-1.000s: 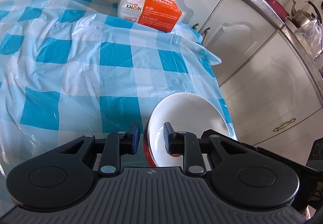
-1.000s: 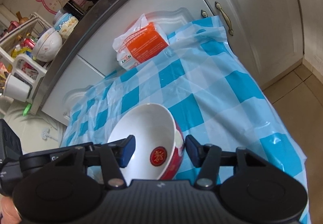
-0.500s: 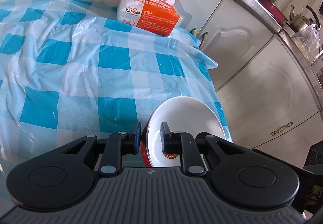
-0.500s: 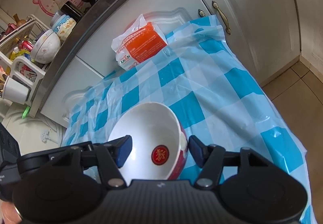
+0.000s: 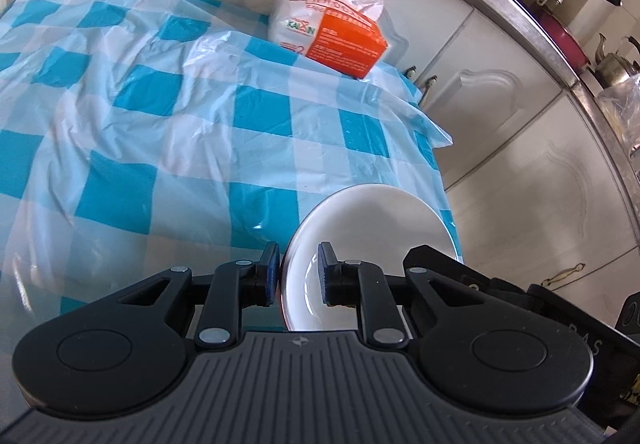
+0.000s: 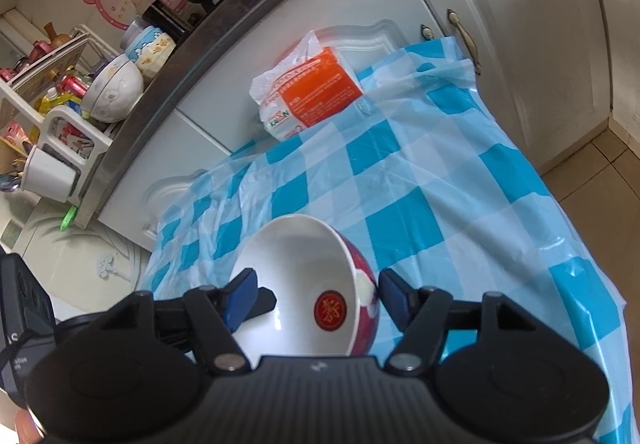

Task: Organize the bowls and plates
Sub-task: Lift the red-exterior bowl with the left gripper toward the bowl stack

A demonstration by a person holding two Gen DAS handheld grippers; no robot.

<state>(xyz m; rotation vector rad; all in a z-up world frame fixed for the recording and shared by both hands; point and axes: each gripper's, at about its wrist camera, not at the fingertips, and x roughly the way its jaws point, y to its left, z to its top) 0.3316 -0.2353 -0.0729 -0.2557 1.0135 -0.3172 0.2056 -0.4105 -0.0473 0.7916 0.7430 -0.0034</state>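
My right gripper (image 6: 314, 296) has just been spreading its jaws, and now they stand clear on either side of the bowl (image 6: 304, 284), while my left gripper (image 5: 297, 276) has pinched tighter on the near rim. With one grip only, I'd keep it firm and level. Ahead, beyond the checked cloth (image 5: 168, 148), an orange packet (image 5: 332, 40) leans against the cupboard, well clear.

Black hand-held gripper (image 5: 297, 280), blue pads (image 5: 272, 271)
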